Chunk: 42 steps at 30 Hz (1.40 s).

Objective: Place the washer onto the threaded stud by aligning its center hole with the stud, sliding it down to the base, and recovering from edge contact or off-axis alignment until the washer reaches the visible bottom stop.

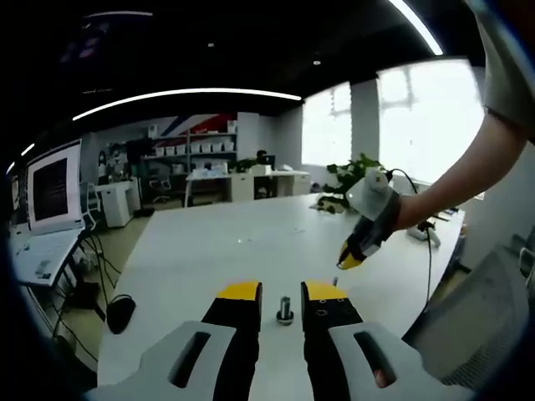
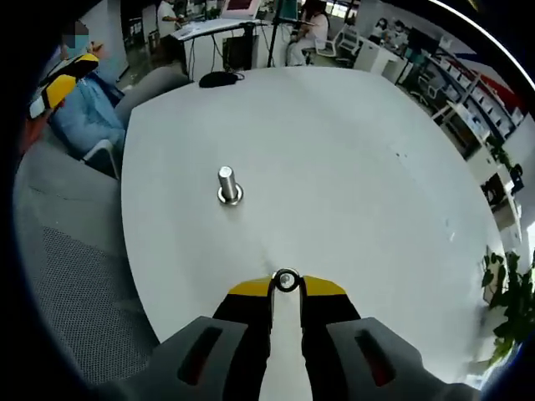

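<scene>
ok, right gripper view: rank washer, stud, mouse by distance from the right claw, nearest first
1. Washer: pinched at the tips of the right claw.
2. Stud: upright on the white table, ahead and a little left.
3. Mouse: dark, at the table's far edge, top left in that view.

A big white desk (image 2: pixel 351 150) with a rounded edge holds the things. A short shiny metal stud (image 2: pixel 227 184) stands straight up on it, on a round flat base, near the edge. In the left gripper view the same stud (image 1: pixel 285 310) stands on the desk (image 1: pixel 226 242) too. A black computer mouse (image 2: pixel 219 78) lies at the far edge of the desk. A few tiny dark specks lie further across the top.
</scene>
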Tool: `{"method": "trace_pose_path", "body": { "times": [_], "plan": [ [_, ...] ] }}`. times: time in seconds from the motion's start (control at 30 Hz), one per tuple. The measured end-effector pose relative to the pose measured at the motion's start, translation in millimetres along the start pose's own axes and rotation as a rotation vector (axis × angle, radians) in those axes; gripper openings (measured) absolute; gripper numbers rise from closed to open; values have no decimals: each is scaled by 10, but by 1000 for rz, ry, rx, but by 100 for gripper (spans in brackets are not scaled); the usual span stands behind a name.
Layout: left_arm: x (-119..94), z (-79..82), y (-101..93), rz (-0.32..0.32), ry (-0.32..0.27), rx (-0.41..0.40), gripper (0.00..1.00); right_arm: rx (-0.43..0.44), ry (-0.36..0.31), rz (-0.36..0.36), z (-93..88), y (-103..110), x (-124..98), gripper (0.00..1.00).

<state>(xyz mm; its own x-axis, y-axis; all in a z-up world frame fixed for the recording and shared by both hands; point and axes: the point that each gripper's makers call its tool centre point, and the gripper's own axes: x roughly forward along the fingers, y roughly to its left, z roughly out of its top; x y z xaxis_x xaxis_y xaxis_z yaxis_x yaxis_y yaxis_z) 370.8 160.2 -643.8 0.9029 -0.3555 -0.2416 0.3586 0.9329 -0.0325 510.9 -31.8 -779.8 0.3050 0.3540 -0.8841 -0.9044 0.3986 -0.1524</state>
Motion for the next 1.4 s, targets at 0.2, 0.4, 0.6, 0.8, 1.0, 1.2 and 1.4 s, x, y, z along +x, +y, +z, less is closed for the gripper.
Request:
{"method": "trace_pose_path", "body": {
  "times": [0.2, 0.4, 0.6, 0.8, 1.0, 1.2, 1.4],
  "plan": [
    [7, 5, -42, -15, -1, 18, 16, -13, 19, 12, -7, 62, 64, 13],
    [-1, 23, -51, -21, -11, 18, 16, 1, 31, 13, -4, 62, 67, 13],
    [-10, 44, -35, -17, -22, 6, 16, 16, 31, 4, -26, 21, 37, 13],
    [-3, 58, -65, -29, -28, 10, 16, 41, 33, -11, -123, -47, -4, 13],
    [-9, 71, -87, -40, -35, 7, 16, 55, 29, -23, -170, -93, -42, 13],
    [-1, 49, -71, -36, -23, 2, 16, 75, 13, -20, -148, -149, -42, 13],
    [1, 47, -60, -30, -22, 3, 16, 55, 5, -15, -64, -160, -19, 13]
  ]
}}
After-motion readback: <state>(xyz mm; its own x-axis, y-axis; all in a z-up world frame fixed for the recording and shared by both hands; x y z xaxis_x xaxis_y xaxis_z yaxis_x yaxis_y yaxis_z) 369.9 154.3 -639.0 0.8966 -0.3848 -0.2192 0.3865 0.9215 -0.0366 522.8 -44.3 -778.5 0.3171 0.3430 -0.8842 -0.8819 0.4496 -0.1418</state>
